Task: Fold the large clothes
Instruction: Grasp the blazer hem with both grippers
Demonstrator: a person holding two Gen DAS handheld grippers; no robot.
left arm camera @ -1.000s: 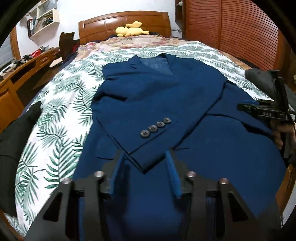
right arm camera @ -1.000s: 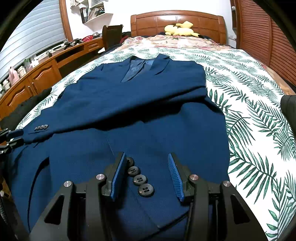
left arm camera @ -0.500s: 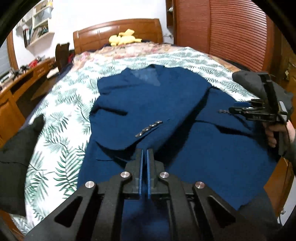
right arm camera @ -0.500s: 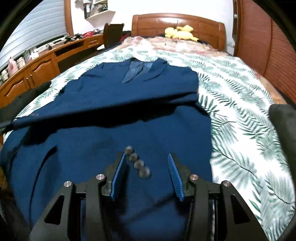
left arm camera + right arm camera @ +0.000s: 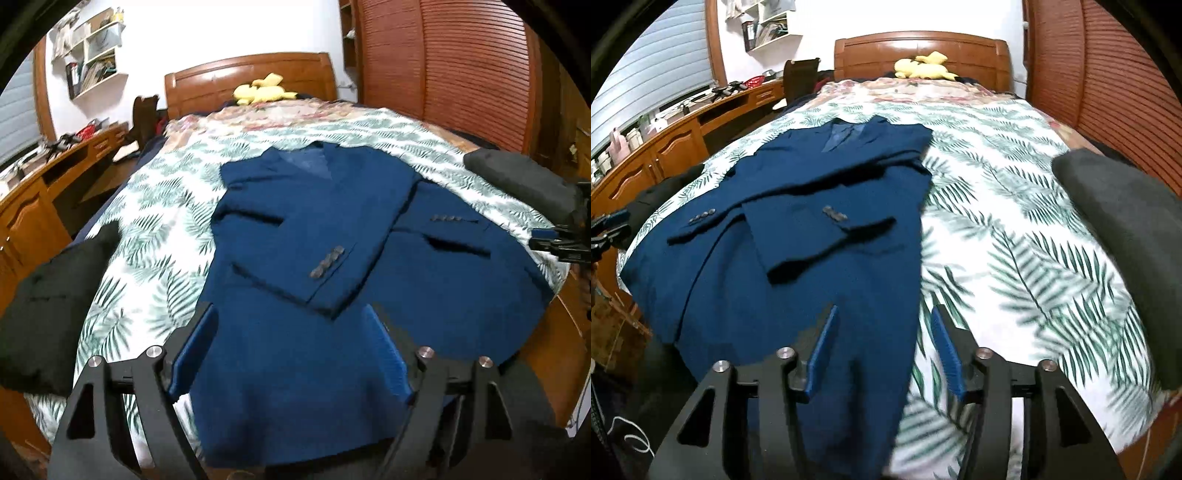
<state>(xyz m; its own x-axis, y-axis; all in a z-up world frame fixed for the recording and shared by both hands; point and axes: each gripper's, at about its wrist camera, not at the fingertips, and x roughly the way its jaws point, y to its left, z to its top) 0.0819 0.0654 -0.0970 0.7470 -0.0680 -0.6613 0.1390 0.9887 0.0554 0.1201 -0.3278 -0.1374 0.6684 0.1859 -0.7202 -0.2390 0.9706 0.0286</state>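
Observation:
A dark blue suit jacket lies face up on the leaf-print bedspread. Both sleeves are folded across its front. One buttoned cuff lies near the middle, the other cuff further right. My left gripper hovers above the jacket's lower part, its jaws opening wide with nothing between them. My right gripper hangs over the jacket's right hem edge, jaws opening slightly and holding nothing. It also shows at the right edge of the left wrist view, as a black gripper.
A black garment lies at the bed's left edge and a dark grey one at its right edge. A yellow plush toy sits by the wooden headboard. A wooden desk runs along the left, louvred wardrobe doors along the right.
My left gripper shut, then opened wide while drawing back from the cuff. My right gripper pulled back and rightward, leaving the buttoned cuff lying on the jacket.

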